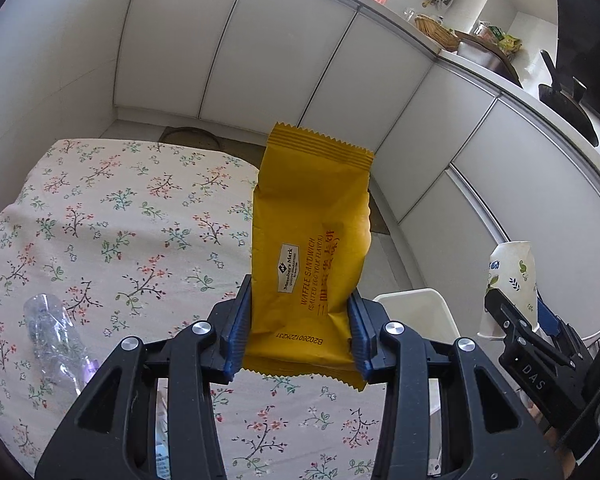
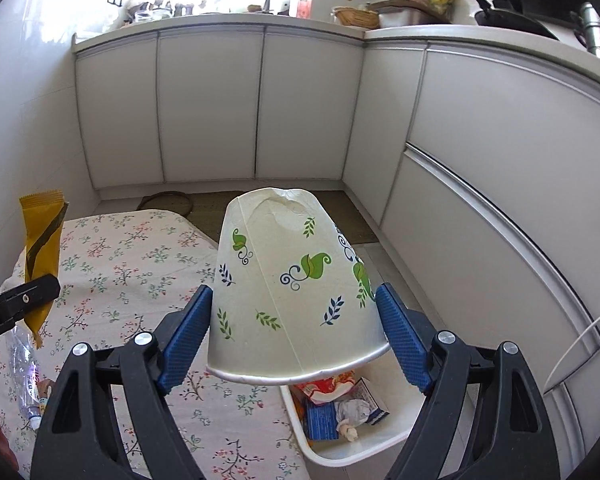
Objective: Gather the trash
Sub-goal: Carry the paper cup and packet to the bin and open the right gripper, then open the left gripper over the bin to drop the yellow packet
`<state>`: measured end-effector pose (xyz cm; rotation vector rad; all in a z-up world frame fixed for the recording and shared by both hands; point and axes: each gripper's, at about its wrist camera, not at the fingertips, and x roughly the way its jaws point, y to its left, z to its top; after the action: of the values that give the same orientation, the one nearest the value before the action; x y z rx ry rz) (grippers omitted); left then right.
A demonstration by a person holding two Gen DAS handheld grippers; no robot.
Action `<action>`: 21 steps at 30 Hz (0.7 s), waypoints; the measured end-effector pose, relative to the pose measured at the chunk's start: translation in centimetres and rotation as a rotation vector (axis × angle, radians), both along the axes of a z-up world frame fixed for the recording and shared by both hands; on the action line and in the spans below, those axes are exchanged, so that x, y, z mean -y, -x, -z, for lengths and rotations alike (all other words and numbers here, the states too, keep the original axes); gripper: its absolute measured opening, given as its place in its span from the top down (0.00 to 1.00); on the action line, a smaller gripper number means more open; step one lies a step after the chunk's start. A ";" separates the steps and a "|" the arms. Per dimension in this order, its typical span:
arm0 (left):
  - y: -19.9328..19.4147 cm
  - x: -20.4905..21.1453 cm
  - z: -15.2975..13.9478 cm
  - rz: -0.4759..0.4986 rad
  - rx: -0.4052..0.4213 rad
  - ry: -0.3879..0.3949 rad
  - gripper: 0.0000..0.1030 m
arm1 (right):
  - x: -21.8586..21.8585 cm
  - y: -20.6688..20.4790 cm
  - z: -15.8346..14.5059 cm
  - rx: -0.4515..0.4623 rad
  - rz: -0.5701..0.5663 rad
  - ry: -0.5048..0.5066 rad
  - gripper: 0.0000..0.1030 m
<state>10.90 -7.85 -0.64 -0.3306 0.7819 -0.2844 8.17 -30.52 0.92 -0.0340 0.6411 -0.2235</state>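
My left gripper (image 1: 300,332) is shut on a yellow snack wrapper (image 1: 312,248) and holds it above the floral-cloth table (image 1: 112,216). My right gripper (image 2: 296,320) is shut on a white paper cup (image 2: 296,288) with green leaf prints, held upside down with a dented base. The cup hangs above the white trash bin (image 2: 380,440), which holds crumpled paper and packaging. The right gripper with the cup also shows in the left wrist view (image 1: 516,276). The wrapper also shows in the right wrist view (image 2: 44,256). A crushed clear plastic bottle (image 1: 56,332) lies on the table at left.
White lower cabinets (image 2: 212,108) wrap around the back and right. A doormat (image 2: 276,204) lies on the floor behind the table. The counter above carries a basket (image 2: 356,16), a pan (image 2: 508,16) and kitchen items. The bin (image 1: 424,312) stands beside the table's right edge.
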 end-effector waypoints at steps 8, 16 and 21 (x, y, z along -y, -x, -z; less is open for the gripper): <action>-0.2 4.5 0.7 0.064 -0.012 0.005 0.61 | 5.1 1.3 0.2 -0.007 0.118 -0.019 0.21; -0.3 9.8 1.2 0.152 -0.027 0.021 0.60 | 9.0 2.6 -0.1 -0.002 0.205 -0.027 0.14; -0.2 13.2 1.4 0.212 -0.024 0.026 0.59 | 11.5 3.9 -0.5 0.022 0.253 -0.028 0.11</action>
<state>11.08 -21.10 -2.00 -0.2766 0.8383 -0.4906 4.31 -42.04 1.46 0.0774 0.6265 -0.4585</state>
